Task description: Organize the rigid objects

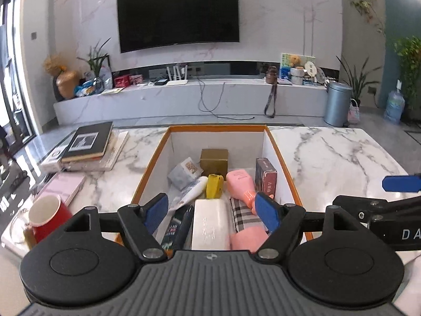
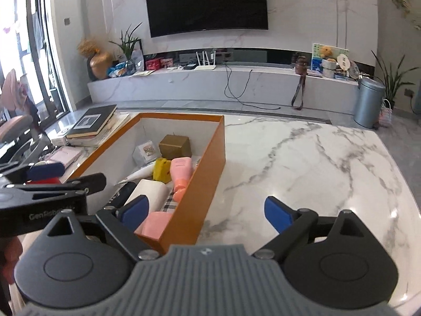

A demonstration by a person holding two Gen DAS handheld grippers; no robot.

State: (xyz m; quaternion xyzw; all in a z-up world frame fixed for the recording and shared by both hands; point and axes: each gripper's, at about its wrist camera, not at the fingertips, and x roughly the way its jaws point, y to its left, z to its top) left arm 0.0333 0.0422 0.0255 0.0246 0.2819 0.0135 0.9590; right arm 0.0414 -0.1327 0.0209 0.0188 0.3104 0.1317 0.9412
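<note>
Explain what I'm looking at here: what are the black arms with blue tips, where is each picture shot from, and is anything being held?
No robot: a person carries two hand-held grippers, each with a camera looking along its blue fingers. One picture looks out from the left gripper, the other from the right gripper. Both stand open and hold nothing. On the marble table sits an orange box already holding a white case, a pink bottle, a yellow item and a gold box. Left of it are stacked books and a red mug.

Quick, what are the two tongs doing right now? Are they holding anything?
Left tongs: open, holding nothing, above the orange box.
Right tongs: open, holding nothing.
</note>
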